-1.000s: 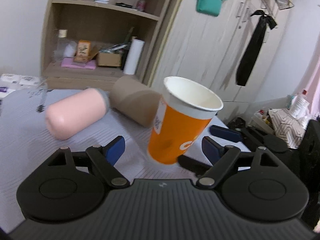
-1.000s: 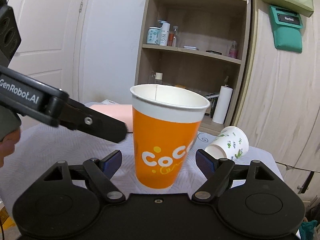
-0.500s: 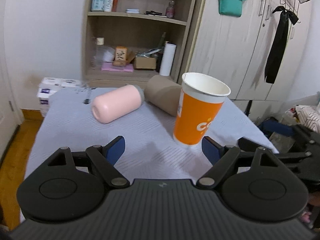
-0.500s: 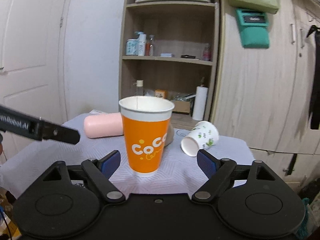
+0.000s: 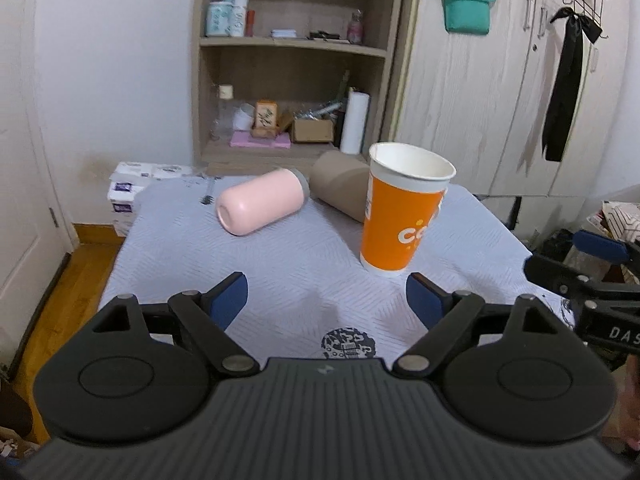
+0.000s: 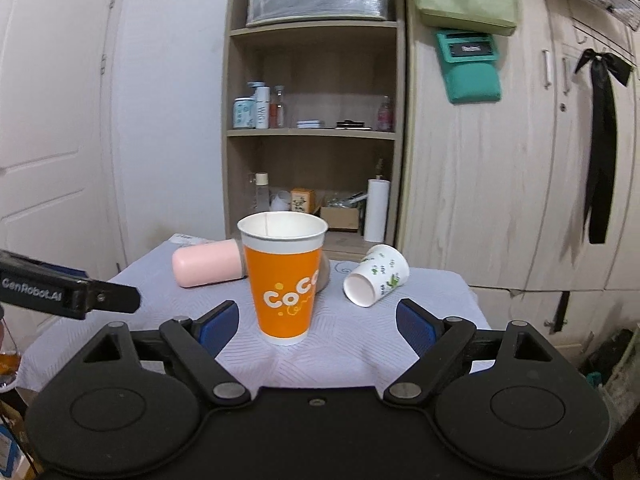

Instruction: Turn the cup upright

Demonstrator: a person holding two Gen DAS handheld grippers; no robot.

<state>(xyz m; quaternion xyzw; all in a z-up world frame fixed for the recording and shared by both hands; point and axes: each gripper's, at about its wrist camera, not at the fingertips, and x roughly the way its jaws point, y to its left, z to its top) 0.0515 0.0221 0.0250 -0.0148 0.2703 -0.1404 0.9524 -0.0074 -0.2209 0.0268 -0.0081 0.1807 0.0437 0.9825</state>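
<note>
Both jaws spread wide, gripping nothing.
Left gripper (image 5: 326, 300) and right gripper (image 6: 318, 322) face the upright orange paper cup (image 6: 285, 280) on the grey quilted table cover (image 5: 280, 264).

The left gripper (image 5: 326, 298) is matte black with blue pads (image 5: 227, 300), silver pivot screws and a ribbed housing. The right gripper (image 6: 318, 318) looks the same, but its housing is smooth.

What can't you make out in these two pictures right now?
- Brown cup: right wrist view, mostly hidden behind the orange cup.
- Floral cup: absent from the left wrist view.
- Orange cup's logo: left wrist view, wraps out of sight.
- Shelf bottles' labels: blurred.
</note>
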